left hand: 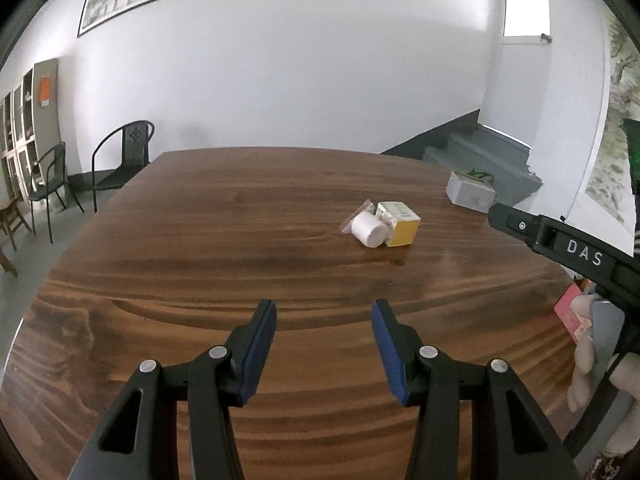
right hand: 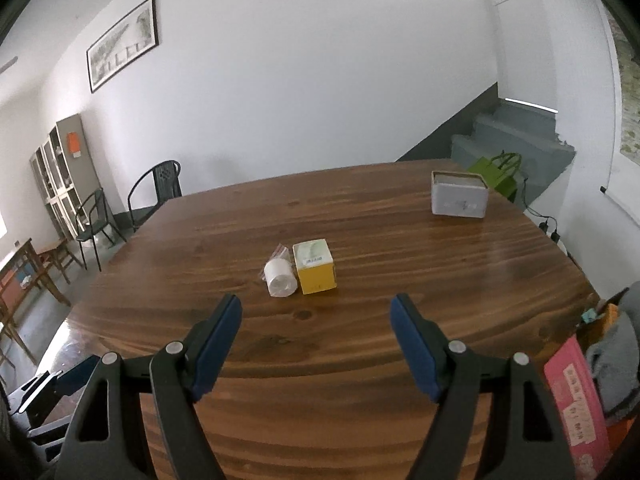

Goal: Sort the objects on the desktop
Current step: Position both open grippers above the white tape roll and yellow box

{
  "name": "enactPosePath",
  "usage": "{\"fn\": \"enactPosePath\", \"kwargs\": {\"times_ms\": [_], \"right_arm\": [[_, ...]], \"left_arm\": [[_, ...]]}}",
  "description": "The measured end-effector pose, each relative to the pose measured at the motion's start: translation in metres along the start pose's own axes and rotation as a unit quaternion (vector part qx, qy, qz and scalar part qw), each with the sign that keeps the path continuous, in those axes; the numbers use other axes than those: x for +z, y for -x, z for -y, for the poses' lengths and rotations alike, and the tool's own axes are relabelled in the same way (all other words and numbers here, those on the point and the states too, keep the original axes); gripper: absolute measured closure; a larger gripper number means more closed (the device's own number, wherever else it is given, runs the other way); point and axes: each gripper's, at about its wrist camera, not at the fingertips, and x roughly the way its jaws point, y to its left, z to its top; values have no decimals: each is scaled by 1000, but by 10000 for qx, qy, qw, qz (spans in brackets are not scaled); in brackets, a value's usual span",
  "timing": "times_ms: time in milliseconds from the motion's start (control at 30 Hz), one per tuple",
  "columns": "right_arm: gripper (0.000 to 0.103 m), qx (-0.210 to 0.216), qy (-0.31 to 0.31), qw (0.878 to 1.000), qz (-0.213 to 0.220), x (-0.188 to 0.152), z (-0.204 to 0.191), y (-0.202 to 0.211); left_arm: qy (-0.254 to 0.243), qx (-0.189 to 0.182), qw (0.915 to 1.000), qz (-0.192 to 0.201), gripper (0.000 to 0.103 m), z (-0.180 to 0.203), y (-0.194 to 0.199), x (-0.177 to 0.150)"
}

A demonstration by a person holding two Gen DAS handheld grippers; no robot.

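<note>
Both our grippers, left and right, hover with fingers apart, holding nothing. The white roll touches the yellow box mid-table; it may roll off if nudged.

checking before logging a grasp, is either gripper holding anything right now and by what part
Nothing is held. The left gripper and right gripper are both open over the table, short of the white roll and yellow box.

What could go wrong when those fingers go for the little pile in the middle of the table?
The white roll lies on its side against the yellow box, so a nudge might send it rolling. The small clear packet sits tucked behind both and looks hard to pinch alone. The right gripper is open wide and could catch two things at once.
</note>
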Motion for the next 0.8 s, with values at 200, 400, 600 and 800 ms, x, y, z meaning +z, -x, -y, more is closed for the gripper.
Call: {"fn": "enactPosePath", "kwargs": {"times_ms": [200, 400, 600, 800], "right_arm": [[23, -68, -72, 9998, -151, -2, -2, -20], [23, -213, -93, 9992, -328, -9, 3, -33], [23, -364, -191, 9987, -298, -10, 11, -35], [23, -425, -303, 9982, -301, -11, 19, -36]], "left_arm": [[192, -31, 9997, -114, 52, -9, -7, -3], [242, -103, 9996, -136, 52, -11, -10, -6], [240, -125, 9996, -104, 52, -8, -9, -5], [185, -143, 9996, -136, 52, -3, -11, -7]]}}
